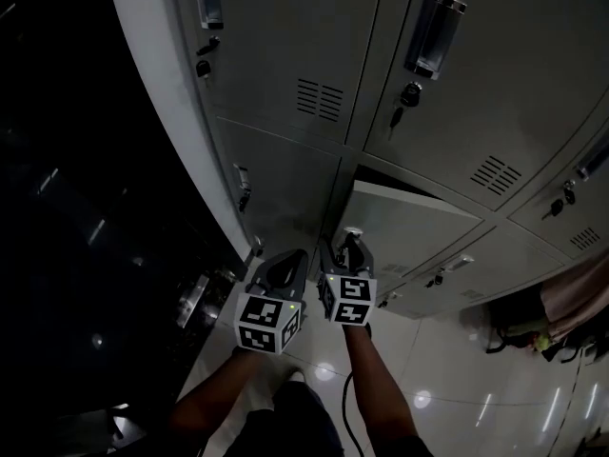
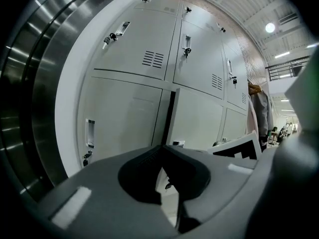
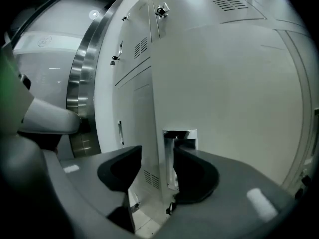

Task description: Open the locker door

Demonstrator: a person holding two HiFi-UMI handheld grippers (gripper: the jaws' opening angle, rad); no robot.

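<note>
Right gripper point(image 3: 157, 163): jaws apart, the free edge of the pale grey metal locker door point(image 3: 224, 93) stands between them, and no pad is seen pressing on it. The chrome recessed handle point(image 3: 180, 146) sits just behind the right-hand jaw. Left gripper point(image 2: 162, 151): jaws closed tip to tip, nothing in them, just beside the right gripper and level with it.

The door is ajar and upright, long axis vertical. In the head view its handle edge is at the left, swung out toward the person, and its far side is still at the cabinet; a dark gap shows along the top and the free edge.

The closed grey lower locker door point(image 2: 124, 118) just left has a handle and a key of its own. The upper grey lockers point(image 1: 295, 46) are shut, keys hanging. A curved brushed-steel frame point(image 2: 30, 83) is at far left. The glossy tiled floor point(image 1: 428, 388) lies below, with a dark bag and clothes point(image 1: 533, 327) at right, well apart. Nothing blocks the door's swing except the two grippers in front.
</note>
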